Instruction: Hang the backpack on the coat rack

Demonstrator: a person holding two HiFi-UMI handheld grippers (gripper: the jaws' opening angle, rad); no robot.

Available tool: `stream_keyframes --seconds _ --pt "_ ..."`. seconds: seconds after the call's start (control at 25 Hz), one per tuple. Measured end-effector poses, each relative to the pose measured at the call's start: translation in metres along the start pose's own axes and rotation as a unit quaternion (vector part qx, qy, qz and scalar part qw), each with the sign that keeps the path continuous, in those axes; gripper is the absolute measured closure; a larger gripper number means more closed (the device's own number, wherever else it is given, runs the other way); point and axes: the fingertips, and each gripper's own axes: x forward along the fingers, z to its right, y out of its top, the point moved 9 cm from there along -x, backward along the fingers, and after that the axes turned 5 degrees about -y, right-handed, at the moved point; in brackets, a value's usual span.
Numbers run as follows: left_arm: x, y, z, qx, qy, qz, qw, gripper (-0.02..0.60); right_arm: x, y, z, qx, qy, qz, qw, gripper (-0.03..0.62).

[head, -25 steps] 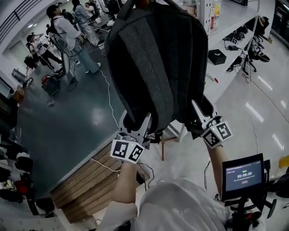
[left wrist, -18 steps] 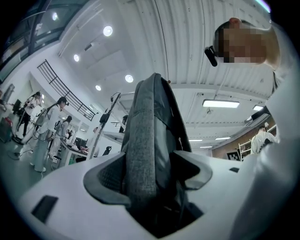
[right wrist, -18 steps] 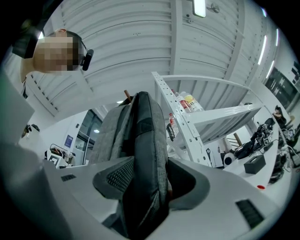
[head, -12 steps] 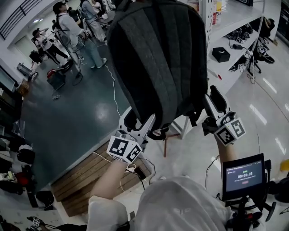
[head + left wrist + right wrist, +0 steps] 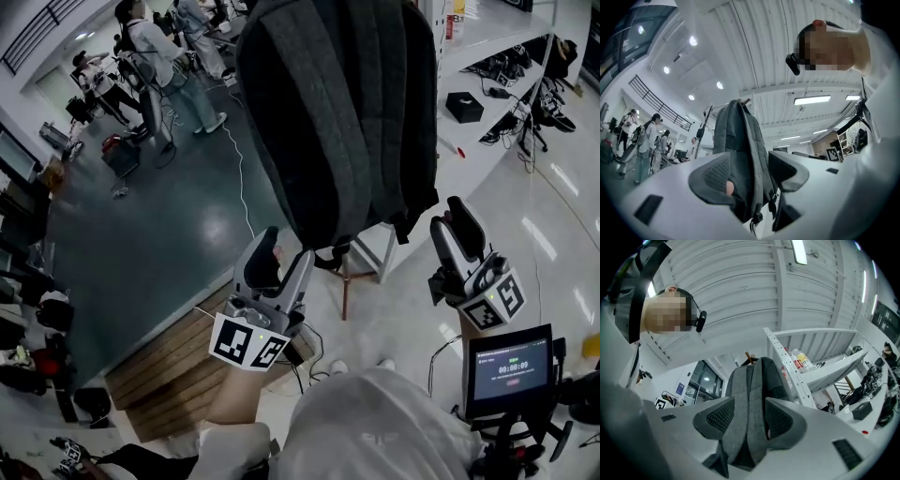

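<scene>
One dark grey fabric backpack (image 5: 337,112), top centre; two white plastic grippers below: left gripper (image 5: 284,251), jaws closing on nothing, and right gripper (image 5: 453,222); at least three people (image 5: 141,42), upper left.

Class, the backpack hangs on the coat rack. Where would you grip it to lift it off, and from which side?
Probably the shoulder straps, from the person's side: they run vertically down the face of the backpack turned that way, as separate strips that jaws could pinch.

Backpack (image 5: 347,112) of matt grey woven cloth (floor (image 5: 169,234) glossy).
</scene>
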Motion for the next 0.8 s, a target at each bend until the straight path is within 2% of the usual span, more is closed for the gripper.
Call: stream_keyframes --seconds 0.24,0.4,0.52,0.6,0.68,0.8 --pt "-0.003 -0.024 0.024 0.019 -0.003 -0.025 0.9995 0.330 -0.022 -0.029 -0.008 0.039 -0.014 -0.042 0.998 0.382" --pt "-0.036 -0.018 0.039 -0.012 0.011 -0.019 0.9997 0.375 -0.040 -0.032 -0.048 0.059 -0.018 -0.063 0.996 0.384" --pt "-0.046 -0.026 0.041 -0.043 0.027 -0.018 0.9985 0.438 -0.053 -0.037 -0.056 0.067 -0.025 -0.070 0.995 0.385" --pt "-0.047 -0.034 0.044 -0.061 0.028 -0.024 0.9975 0.501 -0.061 -0.044 -0.051 0.064 -0.032 -0.079 0.994 0.464" --pt "-0.045 -0.037 0.049 -0.069 0.020 -0.032 0.9969 0.547 -0.064 -0.048 -0.049 0.062 -0.035 -0.084 0.994 0.513" --pt "-0.040 -0.040 0.057 -0.072 0.004 -0.043 0.9964 0.566 -0.064 -0.049 -0.049 0.059 -0.036 -0.086 0.994 0.563"
